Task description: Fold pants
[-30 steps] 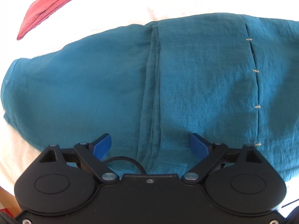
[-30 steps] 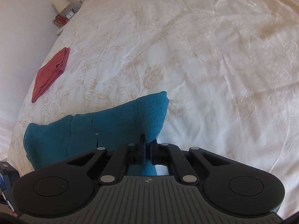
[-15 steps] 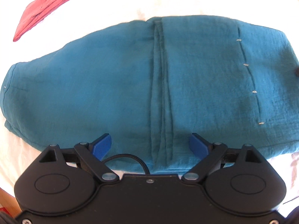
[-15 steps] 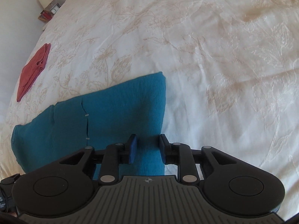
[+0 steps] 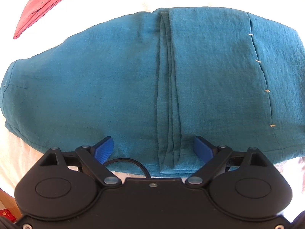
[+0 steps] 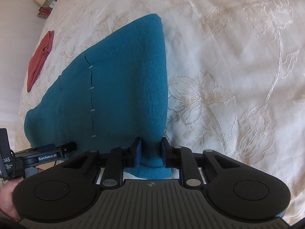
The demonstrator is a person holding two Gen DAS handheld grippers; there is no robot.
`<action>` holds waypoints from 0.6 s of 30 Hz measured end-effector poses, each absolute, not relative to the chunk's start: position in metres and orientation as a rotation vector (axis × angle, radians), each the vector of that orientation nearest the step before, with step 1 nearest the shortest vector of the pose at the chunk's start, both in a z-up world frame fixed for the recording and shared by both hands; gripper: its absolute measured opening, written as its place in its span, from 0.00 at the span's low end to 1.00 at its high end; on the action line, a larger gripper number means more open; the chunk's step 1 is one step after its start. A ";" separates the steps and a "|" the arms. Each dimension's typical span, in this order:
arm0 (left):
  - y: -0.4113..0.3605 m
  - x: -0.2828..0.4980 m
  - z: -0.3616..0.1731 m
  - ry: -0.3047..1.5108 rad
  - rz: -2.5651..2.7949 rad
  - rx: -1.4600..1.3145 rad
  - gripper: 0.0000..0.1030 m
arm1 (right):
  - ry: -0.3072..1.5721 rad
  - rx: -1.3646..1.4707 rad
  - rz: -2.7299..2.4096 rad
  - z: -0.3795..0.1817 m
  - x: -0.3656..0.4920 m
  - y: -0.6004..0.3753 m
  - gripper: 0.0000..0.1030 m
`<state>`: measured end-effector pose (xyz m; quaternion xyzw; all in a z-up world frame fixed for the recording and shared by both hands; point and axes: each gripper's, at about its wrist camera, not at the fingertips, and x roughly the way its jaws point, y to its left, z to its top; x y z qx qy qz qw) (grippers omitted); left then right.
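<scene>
Cream flowered bed [image 6: 238, 61] fills frame. Blue pants [image 5: 118, 80] lie flat mid-frame. Right gripper [image 6: 151, 148] has just been closing, pinches pants edge to fold. Left gripper [image 5: 154, 148] wide apart above, empty. Red cloth [image 5: 43, 3] upper left.

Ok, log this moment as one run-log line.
task: fold pants | left gripper: open above teal pants | right gripper: just closing, pinching pants edge | red cloth: aside on bedspread

The left gripper [image 5: 154, 148] points steeply down, its jaws spread wide with nothing between the pads. The right gripper [image 6: 152, 152] has just been closing, cloth between its jaws.
</scene>
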<state>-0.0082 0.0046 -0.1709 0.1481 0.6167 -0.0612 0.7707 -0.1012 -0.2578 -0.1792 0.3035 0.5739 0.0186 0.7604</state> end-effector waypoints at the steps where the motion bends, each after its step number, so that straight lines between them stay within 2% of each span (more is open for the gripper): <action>1: -0.001 -0.006 -0.173 1.339 -0.133 0.317 0.90 | 1.247 0.606 0.022 -0.174 -0.101 -0.256 0.09; 3: -0.003 -0.004 -0.171 1.341 -0.133 0.306 0.90 | 1.243 0.495 -0.043 -0.168 -0.103 -0.253 0.06; 4: -0.003 -0.003 -0.171 1.340 -0.127 0.309 0.90 | 1.250 0.437 -0.085 -0.169 -0.103 -0.252 0.01; 6: -0.004 -0.002 -0.171 1.338 -0.124 0.313 0.90 | 1.279 0.358 -0.151 -0.175 -0.103 -0.252 0.01; 10: -0.003 -0.003 -0.168 1.328 -0.123 0.300 0.89 | 1.208 0.562 -0.147 -0.165 -0.113 -0.274 0.03; 18: 0.031 0.003 -0.116 1.283 -0.065 0.229 0.88 | 1.103 0.559 -0.085 -0.120 -0.102 -0.255 0.05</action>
